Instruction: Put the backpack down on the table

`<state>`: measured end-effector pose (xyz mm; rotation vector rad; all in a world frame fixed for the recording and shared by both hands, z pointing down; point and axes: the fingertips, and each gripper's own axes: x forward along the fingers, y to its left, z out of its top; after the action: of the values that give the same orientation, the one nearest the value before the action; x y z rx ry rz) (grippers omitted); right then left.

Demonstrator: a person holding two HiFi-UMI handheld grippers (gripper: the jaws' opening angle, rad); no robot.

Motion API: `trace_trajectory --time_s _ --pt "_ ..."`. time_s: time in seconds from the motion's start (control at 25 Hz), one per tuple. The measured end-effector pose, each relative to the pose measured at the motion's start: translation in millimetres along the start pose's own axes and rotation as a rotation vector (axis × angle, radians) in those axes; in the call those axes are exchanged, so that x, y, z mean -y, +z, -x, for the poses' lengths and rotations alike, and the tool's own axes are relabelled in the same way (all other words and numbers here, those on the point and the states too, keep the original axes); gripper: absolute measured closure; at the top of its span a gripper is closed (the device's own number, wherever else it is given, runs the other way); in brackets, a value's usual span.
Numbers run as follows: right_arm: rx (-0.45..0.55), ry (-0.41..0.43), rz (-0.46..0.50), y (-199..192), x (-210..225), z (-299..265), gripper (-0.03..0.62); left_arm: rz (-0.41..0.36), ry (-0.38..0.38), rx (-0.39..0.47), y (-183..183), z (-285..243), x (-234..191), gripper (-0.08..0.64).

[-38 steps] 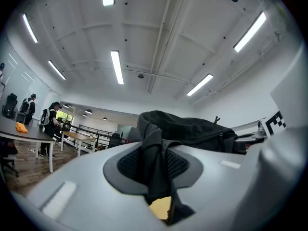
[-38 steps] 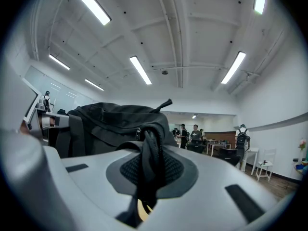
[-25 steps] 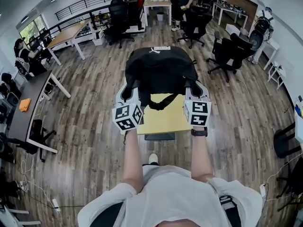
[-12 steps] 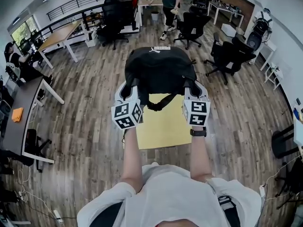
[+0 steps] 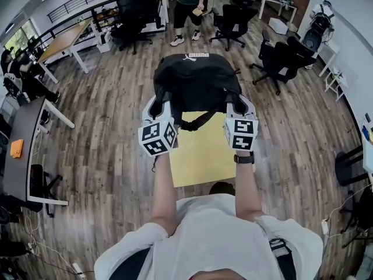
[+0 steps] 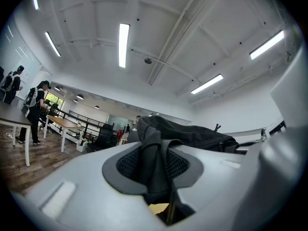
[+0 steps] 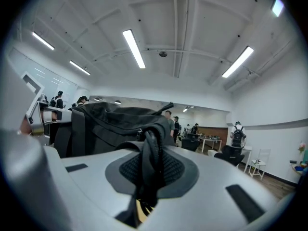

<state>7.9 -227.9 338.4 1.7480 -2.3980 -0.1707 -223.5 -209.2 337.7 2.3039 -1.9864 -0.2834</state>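
A black backpack [image 5: 197,80] hangs in the air over the far end of a small yellow table [image 5: 204,156]. My left gripper [image 5: 158,107] is shut on the backpack's left shoulder strap [image 6: 155,170], which is bunched between the jaws. My right gripper [image 5: 238,105] is shut on the right shoulder strap [image 7: 150,165]. Both grippers point level, side by side, with the bag's body [image 6: 195,134] [image 7: 108,121] just beyond them. A loose strap loop [image 5: 197,123] dangles between the grippers above the tabletop. The bag hides the table's far edge.
Black office chairs [image 5: 282,54] stand at the right and at the back [image 5: 232,22]. A person [image 5: 189,2] stands beyond the table. Long desks [image 5: 23,142] line the left side over the wood floor [image 5: 105,115].
The yellow table has come closer, and more of it shows below the backpack. Both grippers keep their hold on the straps. The person at the back has walked leftward.
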Motion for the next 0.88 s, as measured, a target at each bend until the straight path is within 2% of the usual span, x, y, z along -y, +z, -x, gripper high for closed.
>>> trace_trajectory --time_s 0.2,0.88 --pt "-0.033 -0.009 -0.001 -11 7 -19 0.558 0.004 -0.01 -0.02 -11 -15 1 0.465" --pt "-0.091 0.069 -0.021 -57 22 -103 0.558 0.02 0.073 -0.074 -63 -88 -14 0.465"
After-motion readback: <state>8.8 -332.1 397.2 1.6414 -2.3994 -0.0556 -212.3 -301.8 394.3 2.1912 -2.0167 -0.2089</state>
